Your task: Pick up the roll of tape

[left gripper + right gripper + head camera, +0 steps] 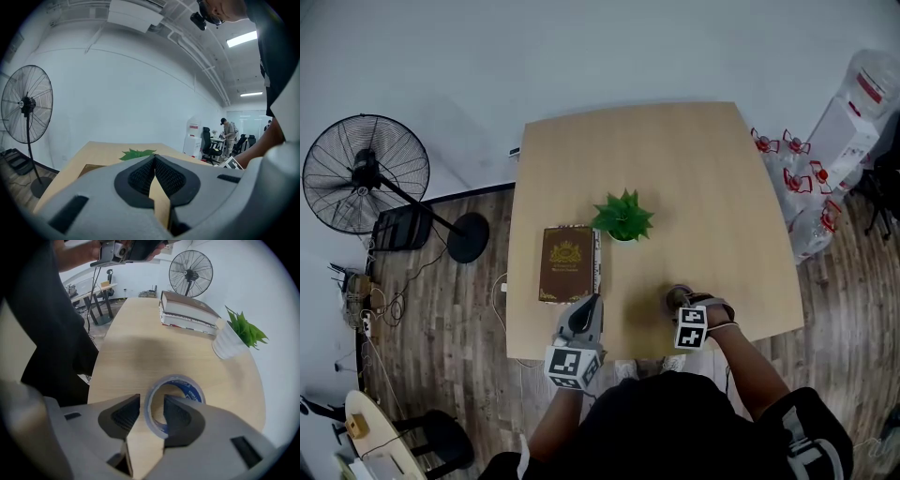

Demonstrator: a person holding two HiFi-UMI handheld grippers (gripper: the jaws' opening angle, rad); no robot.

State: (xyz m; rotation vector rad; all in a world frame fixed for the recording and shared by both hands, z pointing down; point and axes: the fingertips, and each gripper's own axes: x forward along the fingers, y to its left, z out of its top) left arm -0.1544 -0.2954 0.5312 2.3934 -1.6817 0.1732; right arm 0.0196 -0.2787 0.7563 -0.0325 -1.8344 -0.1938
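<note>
The roll of tape (191,389) lay flat on the table (140,348). The right claw (151,400) straddled its wall, jaws apart, not yet pinching. It looked light, stiff and probably slick. The left claw (153,160) was closed and empty.

The right gripper (151,401) straddles the near wall of the tape roll (188,386) on the table (136,352), jaws not pressing; books (187,310) lie far, a plant (236,336) far right.

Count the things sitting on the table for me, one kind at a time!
Stack of books: 1
Potted plant: 1
Roll of tape: 1
Total: 3
</note>
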